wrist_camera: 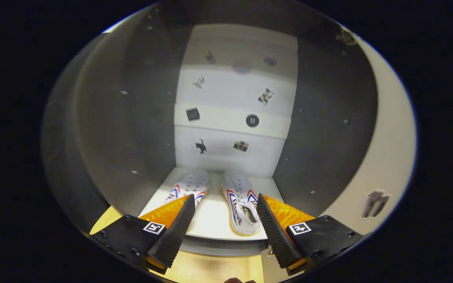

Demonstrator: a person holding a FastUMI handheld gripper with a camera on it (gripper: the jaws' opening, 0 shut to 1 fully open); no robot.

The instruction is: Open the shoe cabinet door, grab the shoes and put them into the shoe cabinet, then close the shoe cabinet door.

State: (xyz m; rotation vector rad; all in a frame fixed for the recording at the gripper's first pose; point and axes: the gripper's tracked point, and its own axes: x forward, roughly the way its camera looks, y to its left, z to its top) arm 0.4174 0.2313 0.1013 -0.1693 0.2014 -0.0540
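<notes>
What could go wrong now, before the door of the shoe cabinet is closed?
The claw is open and holds nothing. The right shoe has its heel near the front edge of the bottom shelf, so the closing door may push or catch it. The right finger is close to that heel and could drag it out.

A household-style entryway mock-up: an open shoe cabinet (328,129) with dark side walls holds a pair of white shoes (218,196) on its pale bottom shelf (210,220). Small picture stickers (252,120) dot the white back panel at 12 o'clock.

Pale floor (210,269), warm light, cream wall (387,157)
</notes>
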